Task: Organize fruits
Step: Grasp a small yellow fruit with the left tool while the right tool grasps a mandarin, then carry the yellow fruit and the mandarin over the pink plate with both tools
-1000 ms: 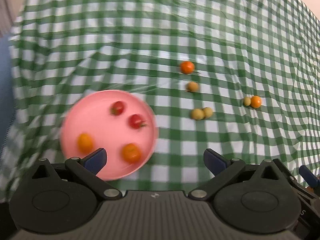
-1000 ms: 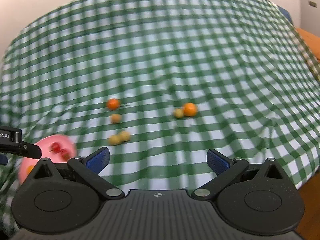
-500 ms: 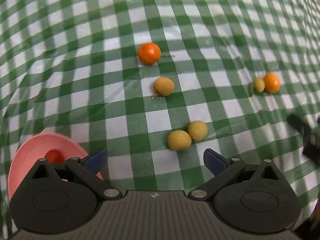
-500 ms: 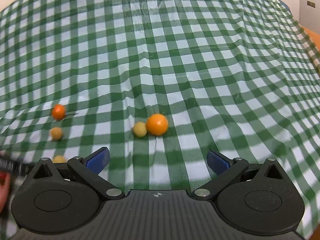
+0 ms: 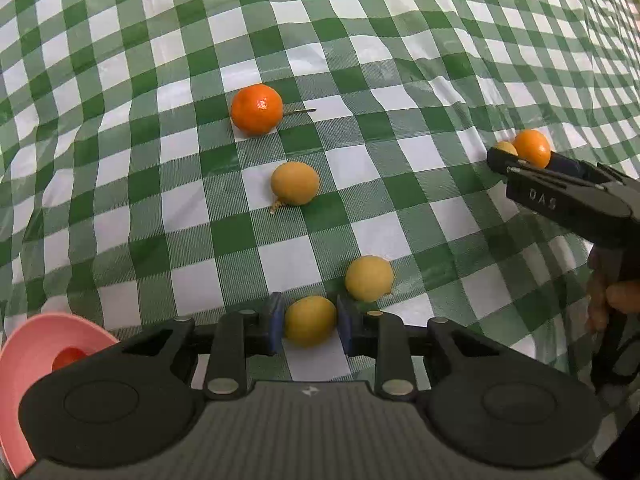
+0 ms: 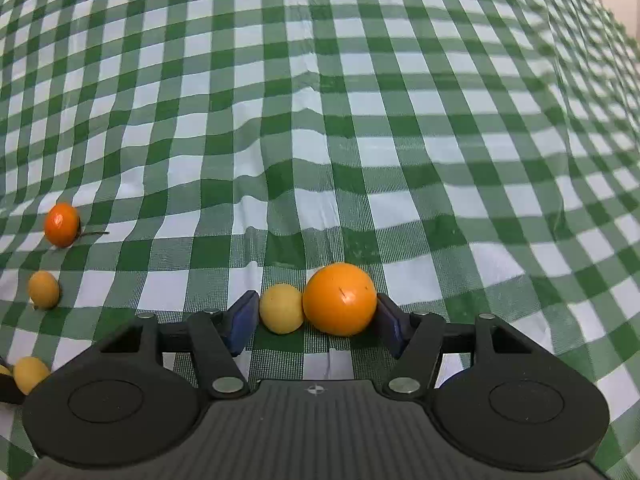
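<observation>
My left gripper (image 5: 310, 326) is closed around a small yellow fruit (image 5: 310, 320) on the checked cloth; a second yellow fruit (image 5: 369, 278) lies just beyond its right finger. My right gripper (image 6: 316, 318) is narrowed around a yellow fruit (image 6: 281, 309) and an orange fruit (image 6: 339, 299) side by side; its pads touch or nearly touch them. It also shows in the left wrist view (image 5: 520, 162). An orange fruit with a stem (image 5: 257, 109) and another yellow fruit (image 5: 295, 183) lie farther out. The pink plate (image 5: 28, 348) holds a red tomato (image 5: 68, 358).
The green-and-white checked cloth (image 6: 320, 120) is wrinkled and covers the whole table. A hand (image 5: 612, 300) holds the right gripper's handle at the right edge of the left wrist view.
Both grippers moved forward and down to the fruits and their fingers closed in: the left around one yellow fruit, the right around the yellow and orange pair. The plate slid to the lower left.
</observation>
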### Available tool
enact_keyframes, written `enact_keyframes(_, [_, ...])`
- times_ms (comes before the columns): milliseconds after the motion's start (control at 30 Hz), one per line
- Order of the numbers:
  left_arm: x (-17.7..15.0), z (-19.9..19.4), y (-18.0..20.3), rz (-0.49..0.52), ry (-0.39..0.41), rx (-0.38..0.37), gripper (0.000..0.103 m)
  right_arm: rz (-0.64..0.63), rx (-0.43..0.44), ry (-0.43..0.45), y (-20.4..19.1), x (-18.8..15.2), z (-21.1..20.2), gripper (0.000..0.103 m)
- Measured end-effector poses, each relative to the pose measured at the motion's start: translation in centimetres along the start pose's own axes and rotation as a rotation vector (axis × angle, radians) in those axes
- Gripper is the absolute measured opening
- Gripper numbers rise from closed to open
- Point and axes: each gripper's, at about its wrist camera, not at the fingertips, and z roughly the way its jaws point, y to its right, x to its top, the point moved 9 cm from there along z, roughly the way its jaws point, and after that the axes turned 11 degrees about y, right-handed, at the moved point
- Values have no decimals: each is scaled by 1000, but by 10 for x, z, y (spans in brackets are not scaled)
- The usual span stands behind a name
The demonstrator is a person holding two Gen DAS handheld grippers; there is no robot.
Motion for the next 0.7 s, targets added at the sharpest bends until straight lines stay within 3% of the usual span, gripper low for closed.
enact_keyframes(67, [0,-10,-1,-23,19,-1,31,13,-11,19,3,3,-10,58])
enact_keyframes(100, [0,-17,-2,-40,26,-9,31,18,-15,20,4,4,-15,44])
enact_keyframes(233, [-2,-27,-5,-60,31,-6,31,24,-21,-18,8,-4,-21,38])
enact_keyframes(333, [-7,-32,-9,-70,26,6,31,68,-17,-44,13,-7,-19,39])
enact_keyframes(400, [-10,-34,-10,-81,25,9,31,82,-38,-33,16,-2,-16,48])
enact_keyframes(500, [-12,-34,-11,-85,23,9,31,65,-23,-23,15,4,-4,50])
enact_keyframes(567, [-12,-31,-12,-92,22,7,31,42,-16,-36,14,4,7,50])
enact_keyframes(600, [-12,-31,-12,-100,23,3,31,31,-16,-27,15,6,9,48])
enact_keyframes(633, [-11,-32,-12,-110,26,-2,31,14,-7,-22,14,6,11,40])
enact_keyframes(700, [-9,-37,-12,-128,34,-6,31,-10,-21,-12,12,7,3,40])
